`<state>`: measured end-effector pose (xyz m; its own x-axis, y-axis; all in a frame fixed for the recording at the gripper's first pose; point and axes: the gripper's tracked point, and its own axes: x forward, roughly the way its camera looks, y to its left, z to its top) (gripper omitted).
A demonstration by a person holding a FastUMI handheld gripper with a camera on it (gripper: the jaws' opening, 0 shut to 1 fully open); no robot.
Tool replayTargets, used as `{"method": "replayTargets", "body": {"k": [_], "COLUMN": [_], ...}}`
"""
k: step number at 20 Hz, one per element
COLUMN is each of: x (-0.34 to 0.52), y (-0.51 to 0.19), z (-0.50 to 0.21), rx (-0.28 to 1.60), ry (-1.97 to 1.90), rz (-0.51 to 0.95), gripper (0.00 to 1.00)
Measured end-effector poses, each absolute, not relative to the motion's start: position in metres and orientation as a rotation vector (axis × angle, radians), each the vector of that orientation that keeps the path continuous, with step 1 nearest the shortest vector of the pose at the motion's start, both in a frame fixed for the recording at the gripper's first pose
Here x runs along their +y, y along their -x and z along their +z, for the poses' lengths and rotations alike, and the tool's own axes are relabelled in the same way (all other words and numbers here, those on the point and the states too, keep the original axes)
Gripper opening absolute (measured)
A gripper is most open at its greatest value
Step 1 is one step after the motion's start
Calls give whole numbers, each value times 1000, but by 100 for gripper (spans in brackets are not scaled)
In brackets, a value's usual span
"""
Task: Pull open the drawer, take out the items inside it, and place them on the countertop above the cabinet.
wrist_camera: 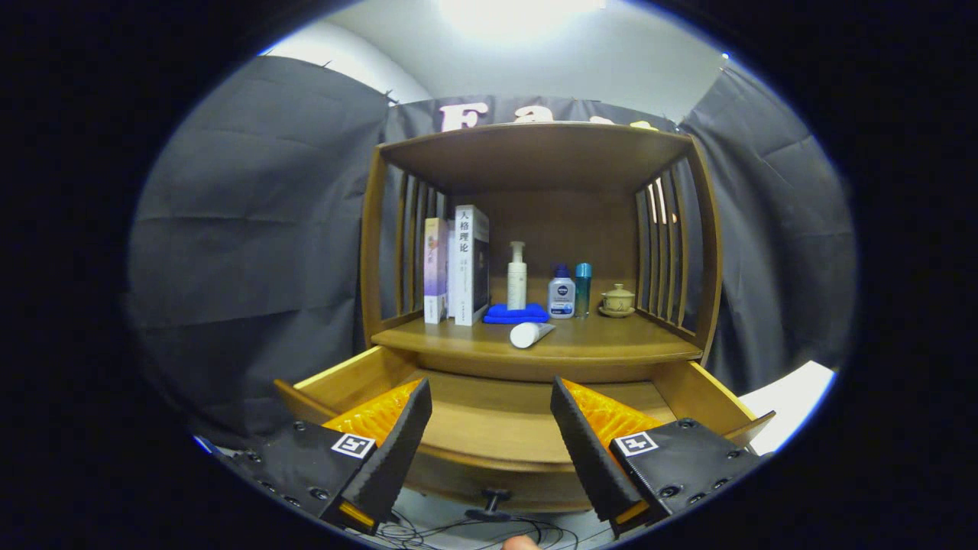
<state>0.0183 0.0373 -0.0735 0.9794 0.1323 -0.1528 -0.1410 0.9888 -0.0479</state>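
The wooden drawer [359, 376] stands pulled out below the cabinet's countertop [611, 345]; the part of its floor that I can see is bare wood. A white tube [530, 334] lies on its side at the countertop's front edge, beyond my fingers. Behind it a folded blue cloth [516, 313] carries an upright white pump bottle [517, 276]. My gripper [491, 396] hovers over the drawer, open, with nothing between its fingers. The drawer's dark knob [494, 498] shows below, between the fingers.
On the countertop stand two books [457, 263] at the left, a small white bottle with a blue cap [561, 291], a teal bottle [583, 288] and a small lidded ceramic pot [617, 300] at the right. Slatted wooden sides and a top shelf enclose it. Cables lie on the floor.
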Motion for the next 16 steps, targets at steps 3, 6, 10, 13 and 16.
{"method": "replayTargets", "body": {"k": [3,6,10,13,16], "x": [43,40,35,35,35], "y": [2,15,27,26,23], "z": [-90,-105,-137,-158,-183], "rx": [154,152,204,224,263], "ry": [73,77,75,73,77], "rz": [124,102,83,68,63], "gripper": [99,99,99,99,99]}}
